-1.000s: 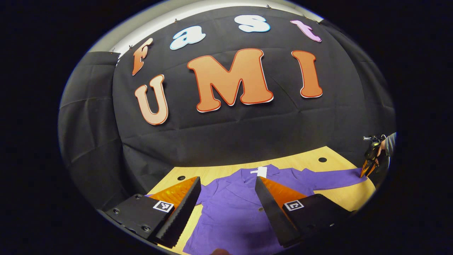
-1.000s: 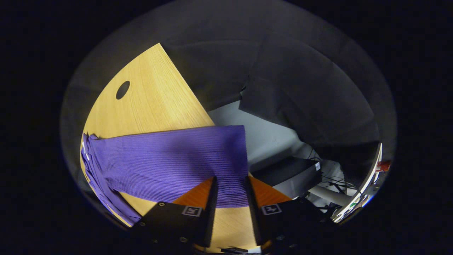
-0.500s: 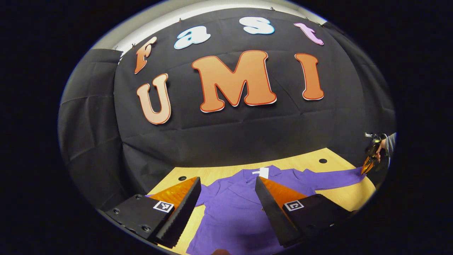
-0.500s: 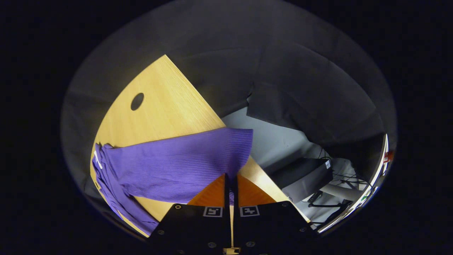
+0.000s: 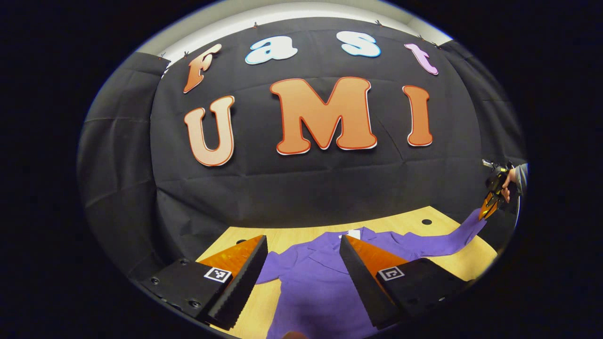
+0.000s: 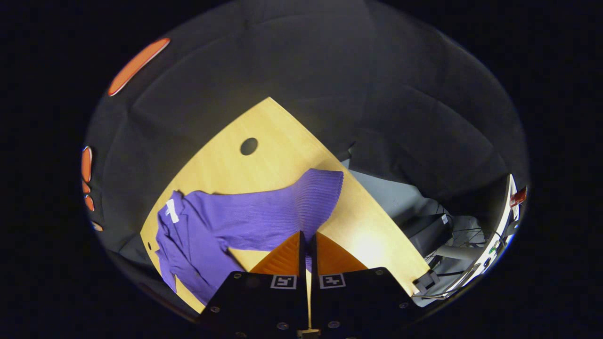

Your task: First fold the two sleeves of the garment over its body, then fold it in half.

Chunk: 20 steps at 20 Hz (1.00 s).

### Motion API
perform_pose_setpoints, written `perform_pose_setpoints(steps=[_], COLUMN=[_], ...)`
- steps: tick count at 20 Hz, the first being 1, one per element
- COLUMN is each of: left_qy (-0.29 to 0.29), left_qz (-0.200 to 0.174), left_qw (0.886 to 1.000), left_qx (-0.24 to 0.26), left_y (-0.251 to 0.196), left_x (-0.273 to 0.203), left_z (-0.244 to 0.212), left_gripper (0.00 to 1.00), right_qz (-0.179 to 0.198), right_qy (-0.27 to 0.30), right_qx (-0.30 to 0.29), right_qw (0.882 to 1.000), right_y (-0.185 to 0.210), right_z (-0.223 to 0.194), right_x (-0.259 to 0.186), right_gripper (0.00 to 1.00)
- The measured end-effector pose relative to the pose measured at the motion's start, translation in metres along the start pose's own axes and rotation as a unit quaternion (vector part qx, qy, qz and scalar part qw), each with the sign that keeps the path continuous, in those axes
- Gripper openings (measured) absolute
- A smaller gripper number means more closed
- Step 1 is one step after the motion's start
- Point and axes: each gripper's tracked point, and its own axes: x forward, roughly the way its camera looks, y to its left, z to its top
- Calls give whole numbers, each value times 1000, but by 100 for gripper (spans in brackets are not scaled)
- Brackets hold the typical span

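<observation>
- Left tool (image 5: 301, 268), at 6 o'clock in the left gripper view: its two fingers stand wide apart, released, hanging above the garment's body with nothing between them.
- Bare bench (image 5: 264, 301) shows under and beside the left finger at 7 o'clock, running to the near-left edge; a round hole (image 5: 427, 221) sits in the wood at 4 o'clock.
- The purple garment (image 5: 320, 282) lies face up on the bench, collar with a white tag (image 5: 353, 233) towards the far edge at 12 o'clock of the tool. Its short near sleeve end pokes out at 9 o'clock.
- The long sleeve (image 5: 438, 238) stretches towards 3 o'clock and rises off the bench at its end, where the right tool (image 5: 487, 210) and a hand (image 5: 508, 186) hold it near the right bench edge.
- In the right gripper view, the right tool (image 6: 307, 245) is clenched, fingers pressed together on the sleeve's (image 6: 292, 212) cuff edge; the cuff fans up at 12 o'clock.
- Open wood (image 6: 372, 230) lies from 1 to 3 o'clock up to the bench's edge, with floor, cables and a dark box (image 6: 426, 233) beyond it.
- Another hole (image 6: 248, 146) marks the clear far corner at 11 o'clock.
</observation>
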Motion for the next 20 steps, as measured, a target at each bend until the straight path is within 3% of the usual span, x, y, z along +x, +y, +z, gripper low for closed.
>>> perform_pose_setpoints(steps=[10,20], left_qy=[-25,-9], left_qz=[-25,-1], left_qw=[999,999], left_qx=[-18,-39], left_y=[66,142], left_x=[13,12], left_z=[10,-14], left_gripper=[97,97], right_qz=[52,129], right_qy=[-70,-79], right_qx=[-56,-146], right_qw=[995,978], right_y=[133,294], right_z=[-25,-71], right_x=[-100,-132], right_gripper=[3,3])
